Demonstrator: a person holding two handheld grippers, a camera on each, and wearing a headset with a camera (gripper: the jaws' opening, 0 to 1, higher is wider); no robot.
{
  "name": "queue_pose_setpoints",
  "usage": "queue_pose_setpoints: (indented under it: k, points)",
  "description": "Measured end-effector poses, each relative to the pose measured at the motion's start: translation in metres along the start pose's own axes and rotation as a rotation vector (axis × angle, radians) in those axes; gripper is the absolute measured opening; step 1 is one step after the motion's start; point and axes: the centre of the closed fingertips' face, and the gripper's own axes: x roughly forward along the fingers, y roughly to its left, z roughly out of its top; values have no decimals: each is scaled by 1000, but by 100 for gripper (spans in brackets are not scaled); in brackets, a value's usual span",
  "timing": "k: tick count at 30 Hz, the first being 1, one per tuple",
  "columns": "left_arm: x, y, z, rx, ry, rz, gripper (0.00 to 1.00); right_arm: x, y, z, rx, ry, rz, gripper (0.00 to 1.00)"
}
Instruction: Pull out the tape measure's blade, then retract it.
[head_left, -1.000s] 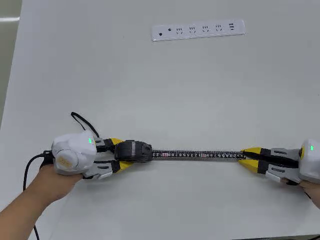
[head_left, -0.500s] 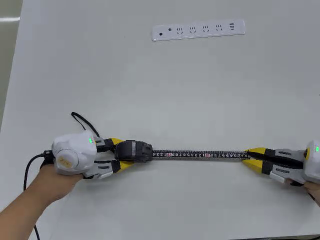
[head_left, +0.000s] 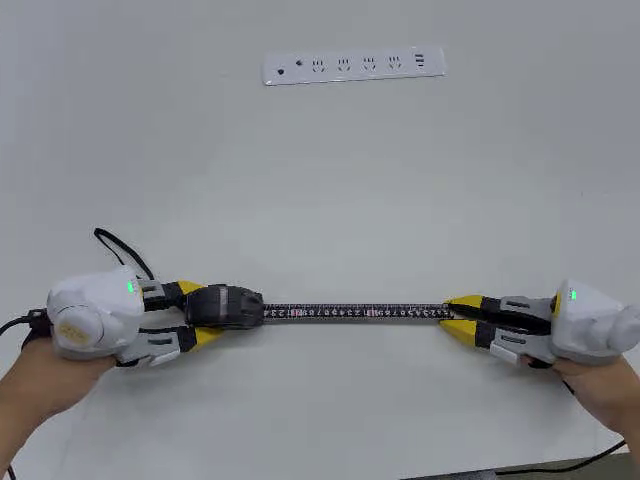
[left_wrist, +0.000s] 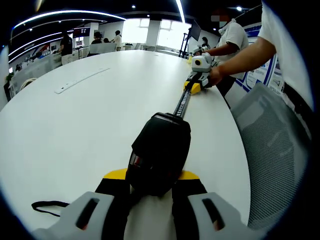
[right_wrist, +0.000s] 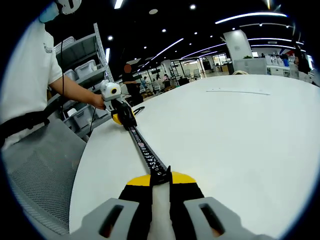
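Tape measure (head_left: 224, 306) sits clamped in the jaws of the left gripper (head_left: 203, 311), blade (head_left: 355, 312) running straight over the worktop (head_left: 340, 190) to the right gripper (head_left: 458, 313), whose jaws pinch its tip. For a clean retract, I'd feed the tip back slowly, in line, no snapping.

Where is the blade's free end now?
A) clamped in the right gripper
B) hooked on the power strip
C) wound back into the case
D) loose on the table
A: the blade runs from the case in the left gripper to the right gripper, whose jaws are shut on its tip.
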Motion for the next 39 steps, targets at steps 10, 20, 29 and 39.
queue_pose_setpoints:
  k: [10,20,29,39]
  points:
    - [0,-1,1,10,4,3,29,0,-2,-1,13,0,-4,11]
    - [0,0,-1,-17,15,10,30,2,-5,0,23,19,-28,13]
    - [-2,2,-7,-31,42,33,36,2,-2,0,46,18,-30,15]
    - [-4,3,-4,-62,19,48,46,1,1,6,51,15,-59,28]
